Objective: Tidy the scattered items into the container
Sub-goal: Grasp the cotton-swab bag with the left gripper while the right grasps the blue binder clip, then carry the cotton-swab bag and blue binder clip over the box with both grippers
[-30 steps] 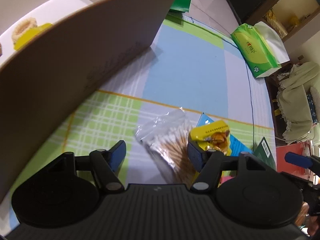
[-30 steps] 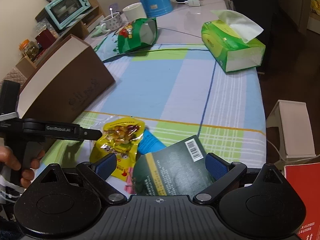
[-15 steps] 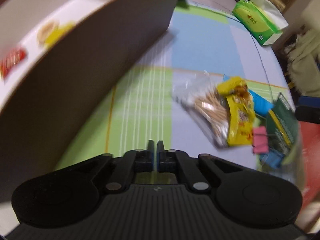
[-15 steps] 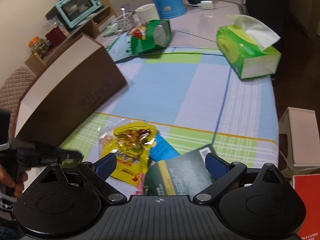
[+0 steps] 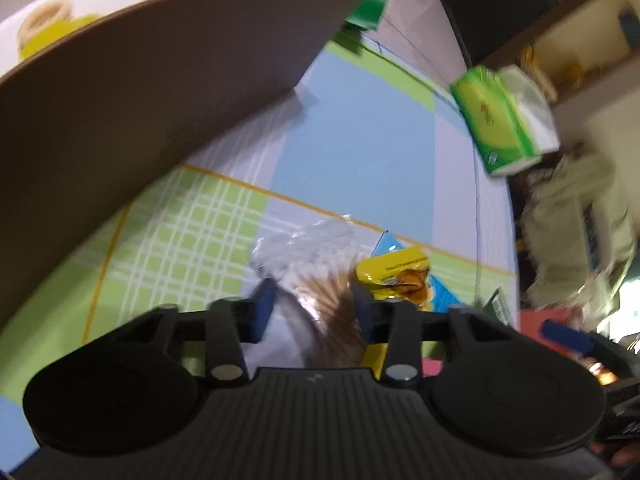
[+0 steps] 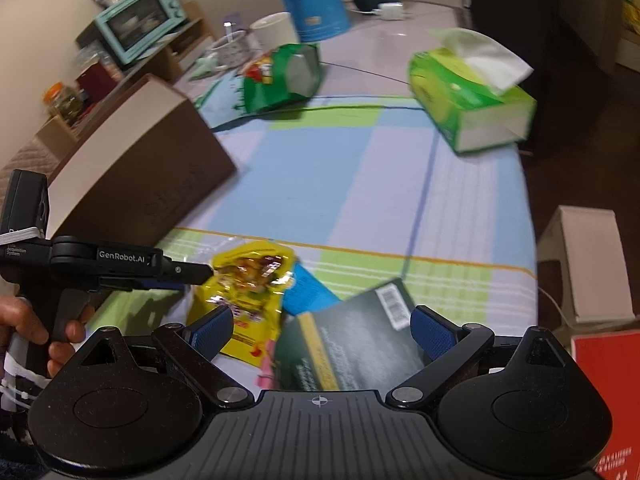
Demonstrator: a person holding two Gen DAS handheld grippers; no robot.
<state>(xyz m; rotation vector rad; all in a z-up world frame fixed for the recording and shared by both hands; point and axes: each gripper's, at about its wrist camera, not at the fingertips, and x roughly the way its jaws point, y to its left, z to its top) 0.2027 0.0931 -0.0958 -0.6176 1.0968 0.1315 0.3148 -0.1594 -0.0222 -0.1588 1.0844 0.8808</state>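
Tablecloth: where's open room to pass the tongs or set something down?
Bare: the blue and lilac squares between the brown box, the tissue box and the chip bag; also the green check beside the box. Crowded: the near edge, where the swab bag, yellow pouch and dark packet overlap.

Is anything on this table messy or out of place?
Yes. A heap of small items lies overlapping near the table edge: a clear bag of cotton swabs, a yellow snack packet and a dark green box, all outside the brown container. Farther back, a green chip bag lies on its side.
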